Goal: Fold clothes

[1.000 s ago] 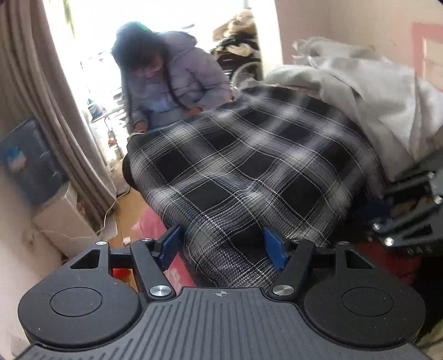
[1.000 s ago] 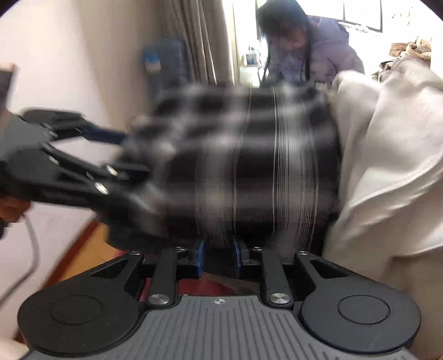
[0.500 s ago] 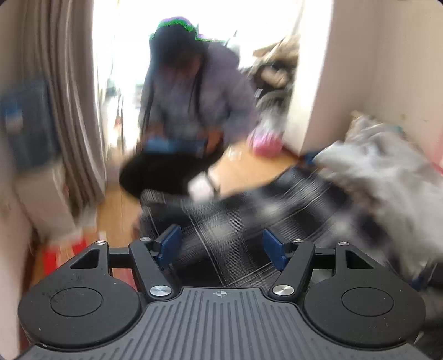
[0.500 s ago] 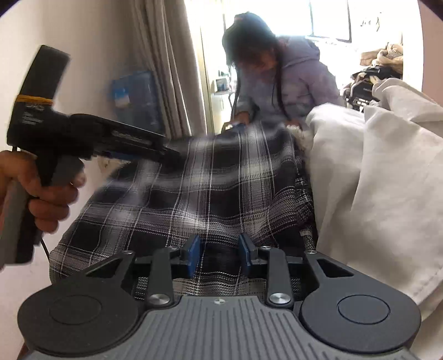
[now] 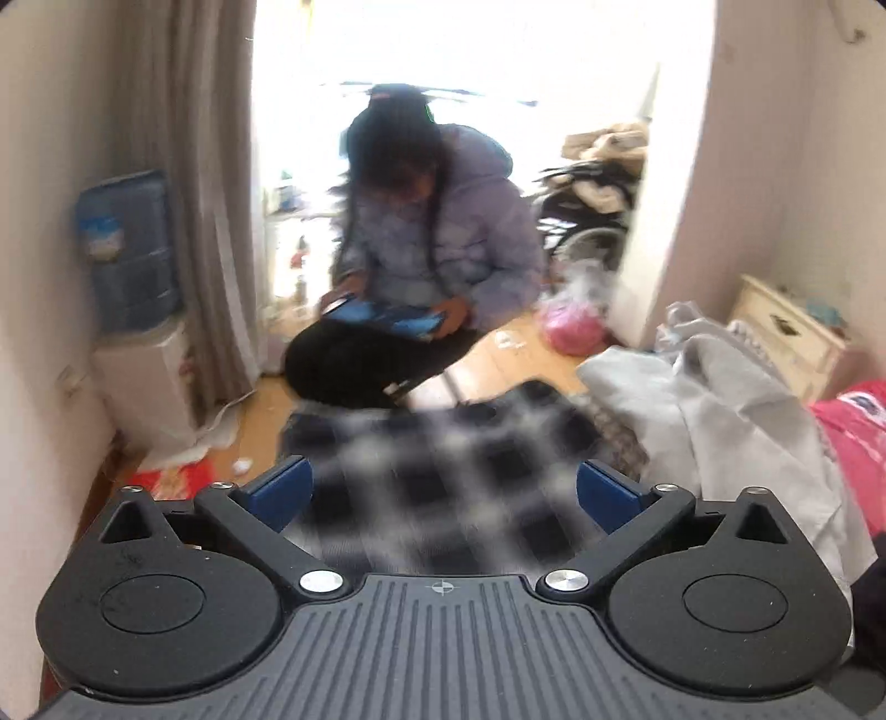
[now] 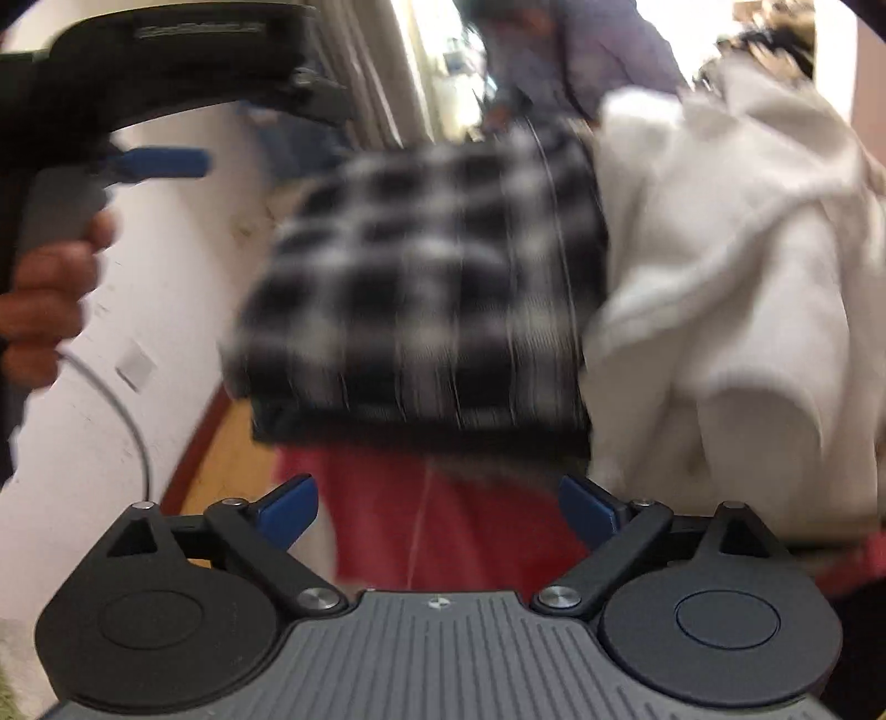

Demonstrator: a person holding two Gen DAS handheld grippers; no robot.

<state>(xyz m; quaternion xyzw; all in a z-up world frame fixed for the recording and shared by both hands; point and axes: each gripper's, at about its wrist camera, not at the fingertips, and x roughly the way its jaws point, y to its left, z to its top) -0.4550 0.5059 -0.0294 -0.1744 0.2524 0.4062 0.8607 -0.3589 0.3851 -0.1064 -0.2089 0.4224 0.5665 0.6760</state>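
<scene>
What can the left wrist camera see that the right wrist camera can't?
Only the left wrist view shows the blue water jug, the pink bag on the floor and the blue thing in the seated person's hands. Only the right wrist view shows the left gripper from outside, the hand holding it, and red cloth below the fold. Both show the black-and-white plaid garment, pale clothes beside it, and open jaws that have just been opening, gripping nothing.

Light: bright window (image 5: 443, 50)
Curtain (image 5: 194, 166): grey, left of window
Floor (image 5: 498, 376): yellow wood
Walls (image 5: 50, 166): pale
Left corner: blue water jug (image 5: 130, 249)
</scene>
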